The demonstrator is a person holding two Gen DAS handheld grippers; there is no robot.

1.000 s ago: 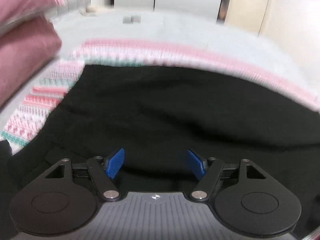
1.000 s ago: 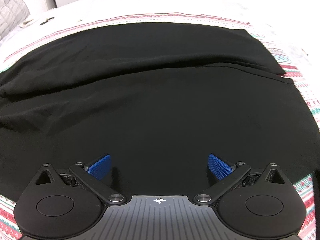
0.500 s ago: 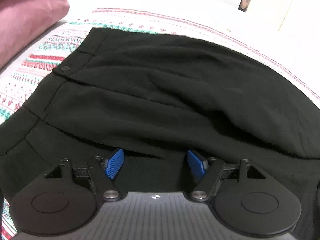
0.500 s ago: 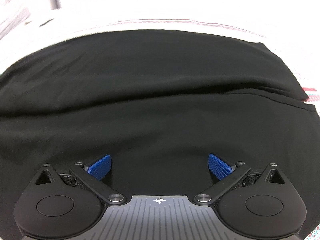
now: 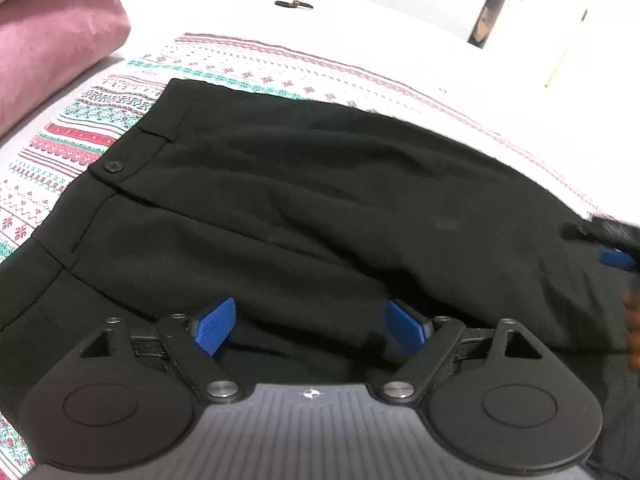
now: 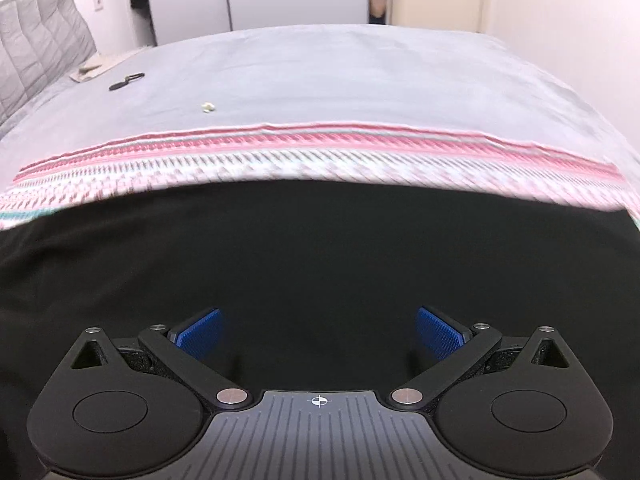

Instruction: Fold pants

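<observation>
Currently, with left gripper [image 5: 310,326] jaws opening and right gripper [image 6: 320,334] jaws wide, both empty, the pants [image 5: 320,184] hem is best pinched evenly.

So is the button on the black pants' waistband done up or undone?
Done up: the button sits flat on the closed waistband of the pants.

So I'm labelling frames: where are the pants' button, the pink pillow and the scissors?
button [image 5: 113,167], left wrist view, its centre
pink pillow [image 5: 52,48], left wrist view, its side
scissors [image 5: 294,4], left wrist view, its middle
</observation>
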